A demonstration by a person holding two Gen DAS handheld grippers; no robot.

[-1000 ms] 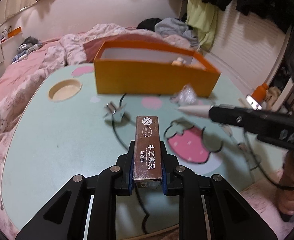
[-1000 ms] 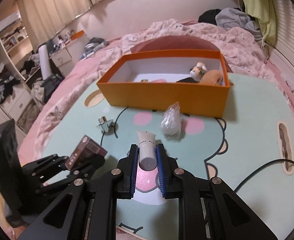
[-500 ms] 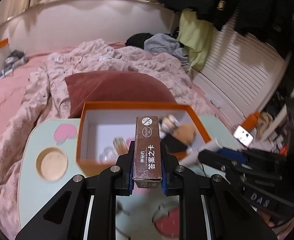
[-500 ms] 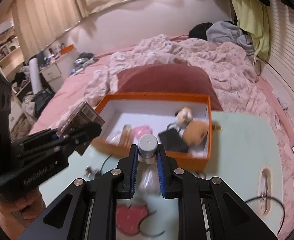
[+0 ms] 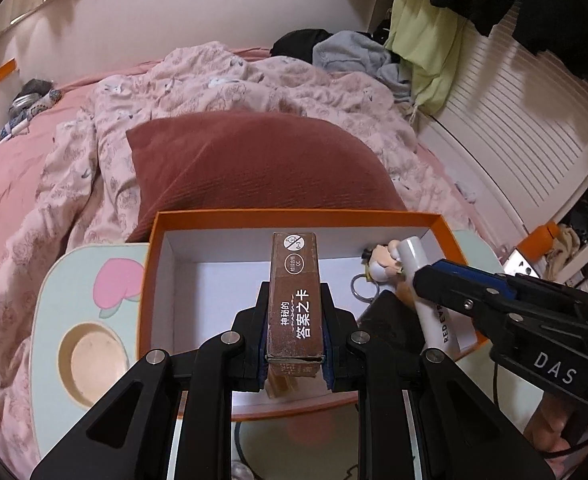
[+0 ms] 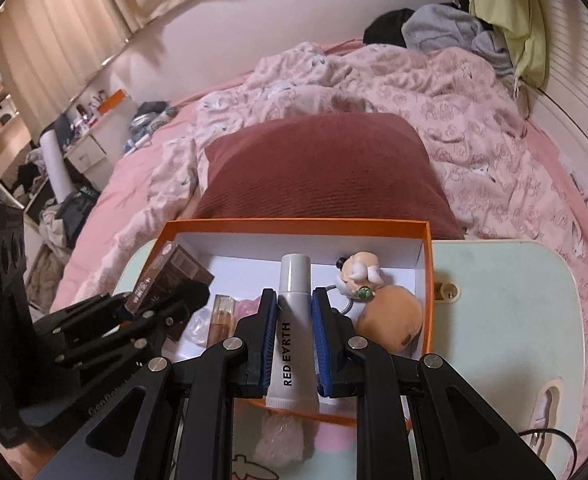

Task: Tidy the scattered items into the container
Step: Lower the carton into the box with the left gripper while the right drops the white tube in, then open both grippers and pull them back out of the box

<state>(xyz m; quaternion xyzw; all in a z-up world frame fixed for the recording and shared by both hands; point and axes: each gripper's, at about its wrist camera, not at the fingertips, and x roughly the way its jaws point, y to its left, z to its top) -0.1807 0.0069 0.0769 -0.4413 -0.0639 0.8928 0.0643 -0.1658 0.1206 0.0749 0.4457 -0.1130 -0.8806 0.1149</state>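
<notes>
Now above the orange box (image 5: 149, 280) on the mint table (image 6: 506, 320): left gripper (image 5: 294, 332) clamped on brown card carton (image 5: 294, 300), right gripper (image 6: 293, 336) clamped on white tube (image 6: 294, 320). Inside already: plush toy (image 6: 392, 316), figurine keychain (image 6: 360, 274), small bottle (image 6: 221, 318).

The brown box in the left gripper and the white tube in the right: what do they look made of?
Brown box: seemingly printed cardboard, matte, with sharp folded edges and a scuffed end flap. White tube: probably soft plastic with a slight sheen, a crimped flat tail and a smooth grey cap. Both hang over the orange box, apparently rigid cardboard with a white lining.
</notes>
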